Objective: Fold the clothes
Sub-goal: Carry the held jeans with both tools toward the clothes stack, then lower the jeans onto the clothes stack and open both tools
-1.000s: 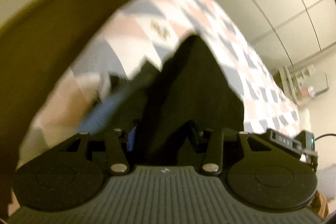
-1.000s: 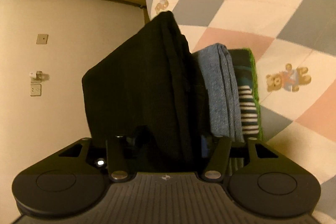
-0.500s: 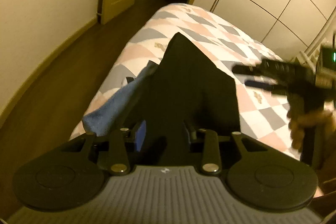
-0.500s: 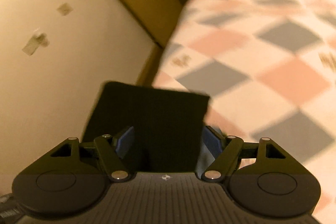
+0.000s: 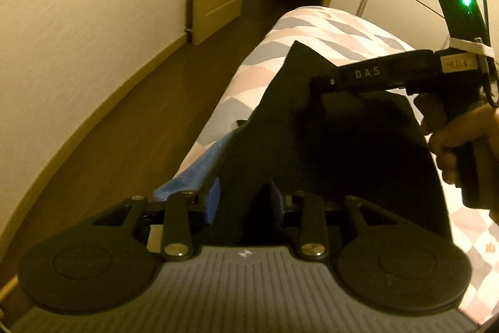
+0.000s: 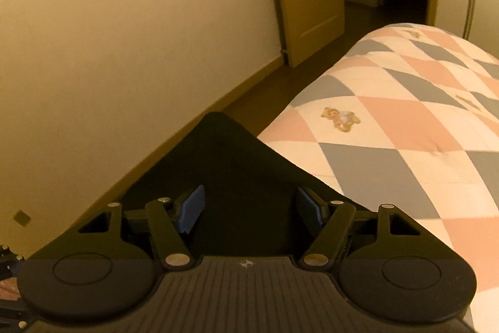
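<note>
My left gripper [image 5: 243,202] pinches the black garment [image 5: 343,145] while my right gripper [image 6: 248,208], at two o'clock from it, is spread with cloth between its pads, so I judge we're keeping it stretched over the bed [image 6: 405,130] for folding.

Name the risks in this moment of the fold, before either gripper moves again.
1. The right gripper has its pads spread wide around the black garment, so only the left gripper seems to hold it; the free side may sag and spoil the fold.
2. The blue folded cloth lies at the bed edge under the garment; dragging could push it to the floor.
</note>
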A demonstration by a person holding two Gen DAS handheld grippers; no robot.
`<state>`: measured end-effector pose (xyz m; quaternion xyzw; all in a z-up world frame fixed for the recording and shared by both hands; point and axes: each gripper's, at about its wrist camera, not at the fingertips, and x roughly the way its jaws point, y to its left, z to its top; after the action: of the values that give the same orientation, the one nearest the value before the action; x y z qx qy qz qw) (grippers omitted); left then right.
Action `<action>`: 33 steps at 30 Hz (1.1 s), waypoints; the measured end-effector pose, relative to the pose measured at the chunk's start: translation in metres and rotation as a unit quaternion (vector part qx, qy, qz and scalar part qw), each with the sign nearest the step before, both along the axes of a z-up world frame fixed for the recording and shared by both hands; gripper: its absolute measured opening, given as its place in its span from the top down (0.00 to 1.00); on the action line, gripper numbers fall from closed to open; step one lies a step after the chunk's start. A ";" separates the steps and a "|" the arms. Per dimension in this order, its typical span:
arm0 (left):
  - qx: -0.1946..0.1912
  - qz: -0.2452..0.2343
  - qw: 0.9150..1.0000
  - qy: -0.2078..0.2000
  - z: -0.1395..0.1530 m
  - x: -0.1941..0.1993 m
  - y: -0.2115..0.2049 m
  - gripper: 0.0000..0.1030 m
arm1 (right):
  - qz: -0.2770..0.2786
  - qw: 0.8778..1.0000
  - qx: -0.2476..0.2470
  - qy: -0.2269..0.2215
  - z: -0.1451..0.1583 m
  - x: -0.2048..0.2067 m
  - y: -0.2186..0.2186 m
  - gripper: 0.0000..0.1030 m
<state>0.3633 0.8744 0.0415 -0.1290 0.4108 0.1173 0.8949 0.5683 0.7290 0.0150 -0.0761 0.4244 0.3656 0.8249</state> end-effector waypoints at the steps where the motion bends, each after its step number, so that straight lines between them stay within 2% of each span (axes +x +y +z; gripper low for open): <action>1: 0.000 0.002 1.000 0.001 -0.004 0.001 0.003 0.67 | 0.005 1.000 -0.012 0.001 -0.003 0.001 0.008 0.34; 5: -0.003 0.009 1.000 0.002 -0.015 0.006 0.015 0.66 | 0.018 0.998 -0.051 0.005 -0.016 0.005 0.030 0.34; 11: -0.003 0.000 1.000 0.003 -0.011 0.004 0.010 0.66 | 0.024 0.997 -0.066 0.011 -0.026 0.013 0.035 0.34; 14: -0.003 -0.004 1.000 0.001 -0.006 0.000 0.004 0.66 | 0.023 0.999 -0.044 0.018 -0.017 0.010 0.020 0.33; 17: -0.010 -0.001 1.000 0.003 0.000 -0.004 0.002 0.66 | 0.011 0.999 0.000 0.036 -0.004 0.006 -0.003 0.29; 22: -0.023 0.015 1.000 0.001 0.015 -0.010 0.002 0.68 | -0.048 0.993 0.082 0.067 0.021 -0.007 -0.056 0.27; 24: -0.031 0.024 0.999 -0.007 0.025 -0.017 -0.001 0.65 | -0.061 0.990 0.105 0.070 0.031 -0.020 -0.080 0.27; 27: -0.032 0.022 0.999 -0.019 0.041 -0.032 -0.013 0.63 | -0.074 0.987 0.124 0.074 0.040 -0.047 -0.113 0.27; 33: -0.027 0.025 0.999 0.005 0.052 -0.058 -0.044 0.57 | -0.091 0.981 0.136 0.103 0.042 -0.097 -0.161 0.26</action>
<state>0.3056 0.8308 0.0931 -0.1624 0.4148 0.1292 0.8859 0.4715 0.5679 0.0570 0.1140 0.4587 0.3493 0.8090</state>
